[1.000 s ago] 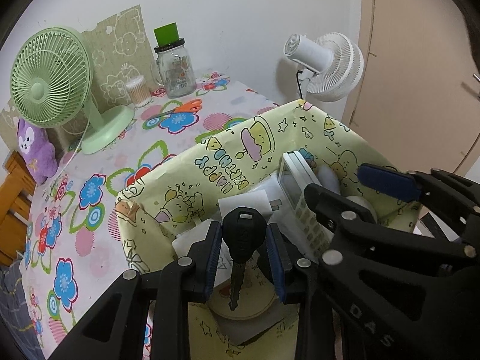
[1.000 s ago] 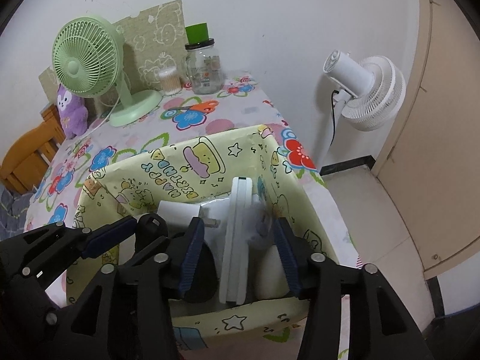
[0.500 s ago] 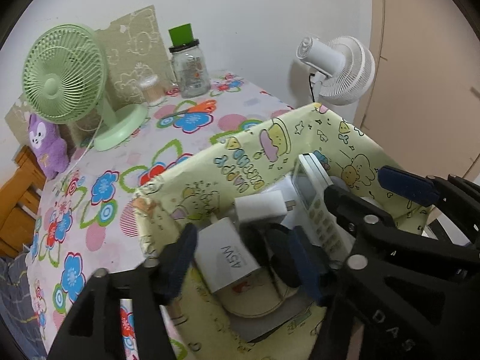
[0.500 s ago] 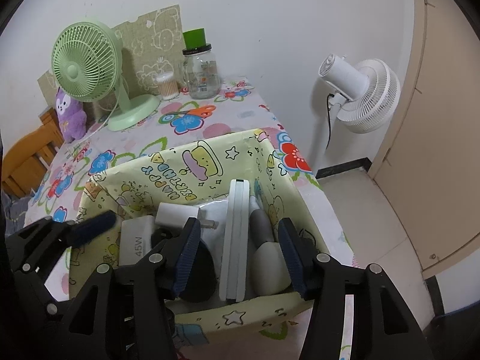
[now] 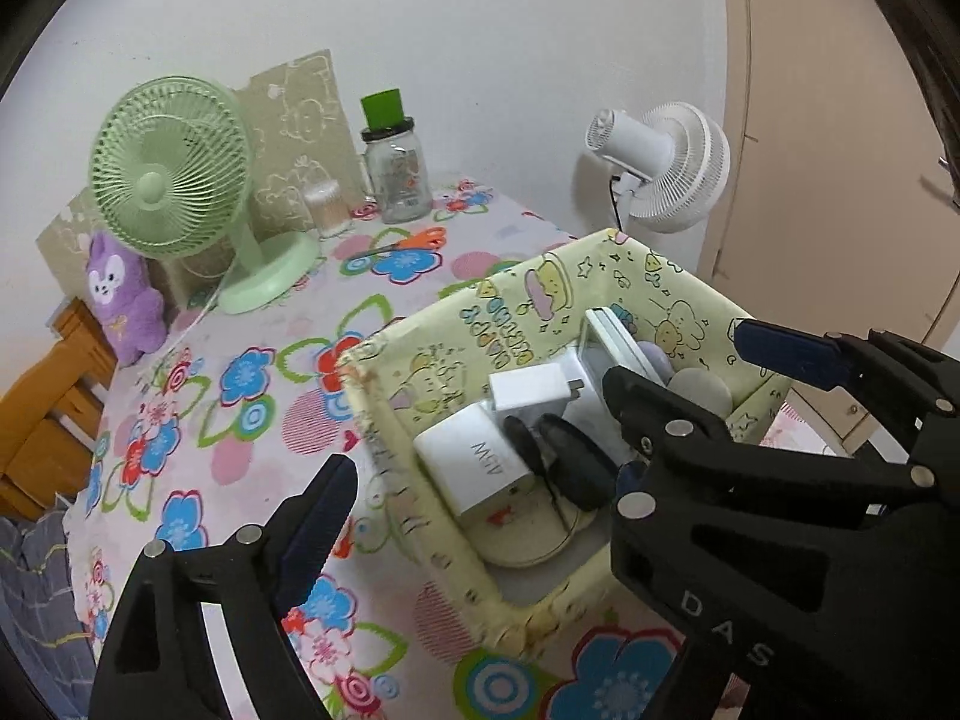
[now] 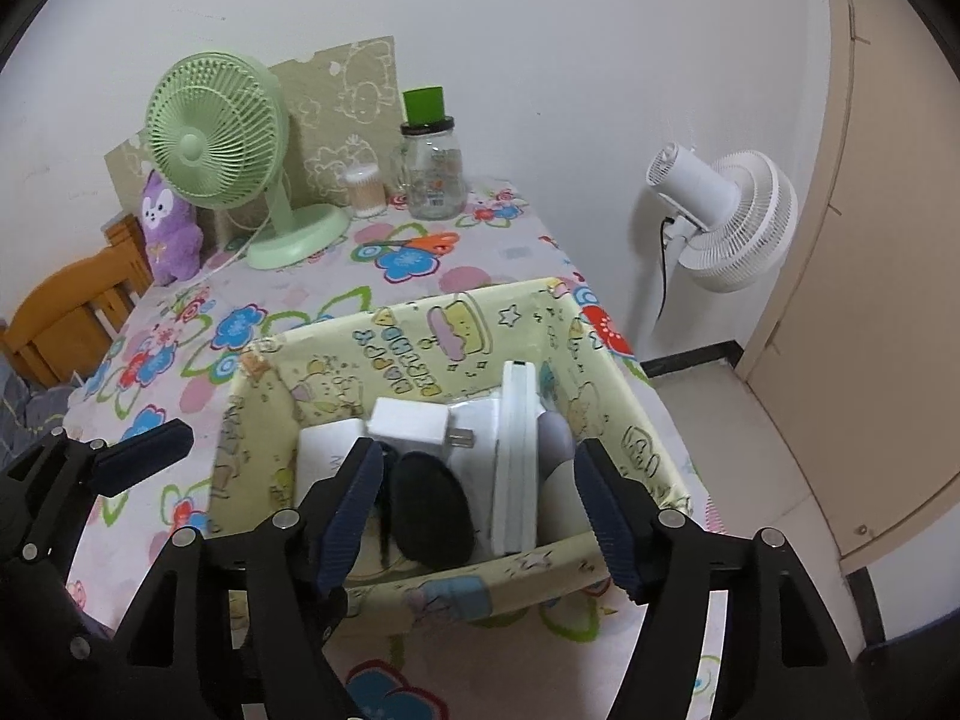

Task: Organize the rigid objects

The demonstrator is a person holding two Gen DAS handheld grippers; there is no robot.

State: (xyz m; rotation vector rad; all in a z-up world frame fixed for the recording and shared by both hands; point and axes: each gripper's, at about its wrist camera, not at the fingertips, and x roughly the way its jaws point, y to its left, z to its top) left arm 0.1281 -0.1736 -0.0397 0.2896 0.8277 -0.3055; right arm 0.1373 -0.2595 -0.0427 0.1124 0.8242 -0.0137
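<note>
Both tongs have just been opening and hold nothing: left tongs (image 5: 474,480), right tongs (image 6: 480,501). The key (image 5: 570,462) lies below them in the yellow box (image 6: 420,324), dropped there for tidying.

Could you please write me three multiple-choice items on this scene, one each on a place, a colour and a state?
1. Where does the white remote stand?
A. on edge inside the yellow box
B. beside the green fan
C. on the floor

2. What colour is the cap on the glass jar?
A. red
B. green
C. white

3. How does the right gripper stand?
A. clamped on the remote
B. clamped on the box wall
C. open, holding nothing

Answers:
1 A, the remote stands upright among the chargers in the box.
2 B, a green cap tops the jar.
3 C, its jaws, which have just been opening, flank the remote without touching it.
</note>
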